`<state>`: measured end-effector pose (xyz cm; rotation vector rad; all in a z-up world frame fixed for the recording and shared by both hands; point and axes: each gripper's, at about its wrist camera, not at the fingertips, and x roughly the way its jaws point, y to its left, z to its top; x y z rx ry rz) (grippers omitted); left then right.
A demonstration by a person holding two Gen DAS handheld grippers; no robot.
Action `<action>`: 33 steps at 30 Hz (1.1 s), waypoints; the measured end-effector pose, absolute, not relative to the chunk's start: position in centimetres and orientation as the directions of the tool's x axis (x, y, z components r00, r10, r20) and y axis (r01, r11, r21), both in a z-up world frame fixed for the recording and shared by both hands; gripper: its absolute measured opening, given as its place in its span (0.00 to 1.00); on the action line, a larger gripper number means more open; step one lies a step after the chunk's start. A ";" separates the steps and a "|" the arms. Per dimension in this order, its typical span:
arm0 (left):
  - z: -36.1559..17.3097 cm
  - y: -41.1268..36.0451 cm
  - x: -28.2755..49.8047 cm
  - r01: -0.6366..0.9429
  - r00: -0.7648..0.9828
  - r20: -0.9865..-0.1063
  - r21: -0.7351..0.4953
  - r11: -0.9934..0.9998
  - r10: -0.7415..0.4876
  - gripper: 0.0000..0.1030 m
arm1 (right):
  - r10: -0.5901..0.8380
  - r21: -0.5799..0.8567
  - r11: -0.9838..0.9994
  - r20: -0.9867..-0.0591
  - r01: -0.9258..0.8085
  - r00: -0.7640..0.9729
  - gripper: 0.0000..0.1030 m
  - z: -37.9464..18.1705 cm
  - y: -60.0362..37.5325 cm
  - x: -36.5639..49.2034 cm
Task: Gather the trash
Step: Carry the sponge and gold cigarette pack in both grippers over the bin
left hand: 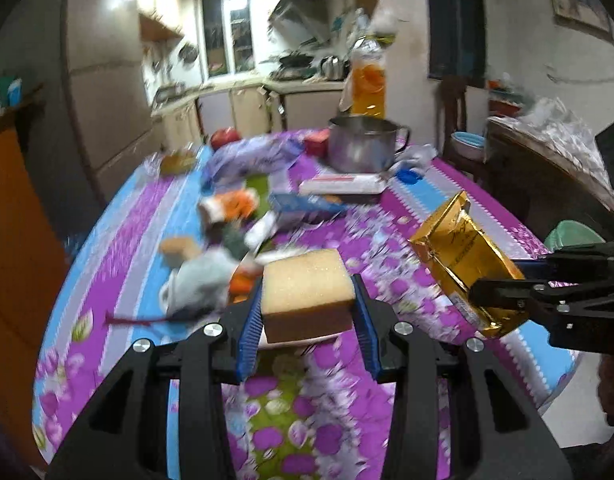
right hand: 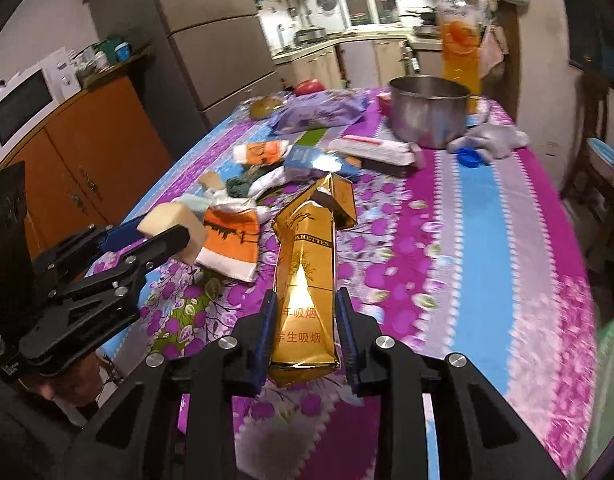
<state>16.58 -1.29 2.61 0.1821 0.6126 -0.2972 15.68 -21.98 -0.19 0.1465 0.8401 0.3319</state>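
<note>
Left gripper (left hand: pixel 307 312): angled down over the floral tablecloth (left hand: pixel 387 240), clamping a yellow sponge (left hand: pixel 307 286).
Right gripper (right hand: pixel 305 330): tilted downward, pads pinching a gold cigarette carton (right hand: pixel 305 280).

A counter (right hand: pixel 487 216) under a purple and blue flowered cloth. On it lie a steel pot (right hand: pixel 427 110), a purple bag (right hand: pixel 319 114), a blue cap (right hand: pixel 469 157) and scattered wrappers (right hand: pixel 231 244).

Glossy gold foil carton (right hand: pixel 305 280), porous sponge (left hand: pixel 307 284)

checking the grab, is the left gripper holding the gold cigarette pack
No, the left gripper clamps a yellow sponge; the gold cigarette pack sits in the right gripper.
</note>
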 end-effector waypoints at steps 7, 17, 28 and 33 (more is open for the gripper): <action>3.9 -6.4 17.5 0.405 0.752 -0.603 0.107 0.908 -0.265 0.38 | 0.291 0.252 0.955 -0.691 -0.156 0.662 0.30 2.7 -26.3 13.6; 4.9 -11.4 18.8 0.417 0.749 -0.614 0.143 0.897 -0.250 0.38 | 0.215 0.239 0.969 -0.675 -0.066 0.705 0.30 4.4 -32.3 13.1; 5.0 -18.1 18.8 0.491 0.737 -0.617 0.209 0.846 -0.275 0.38 | 0.114 0.223 0.973 -0.700 0.064 0.705 0.31 5.3 -38.5 12.6; 4.9 -22.2 18.2 0.553 0.723 -0.614 0.242 0.797 -0.315 0.38 | 0.037 0.202 0.968 -0.706 0.151 0.707 0.31 5.9 -42.5 11.2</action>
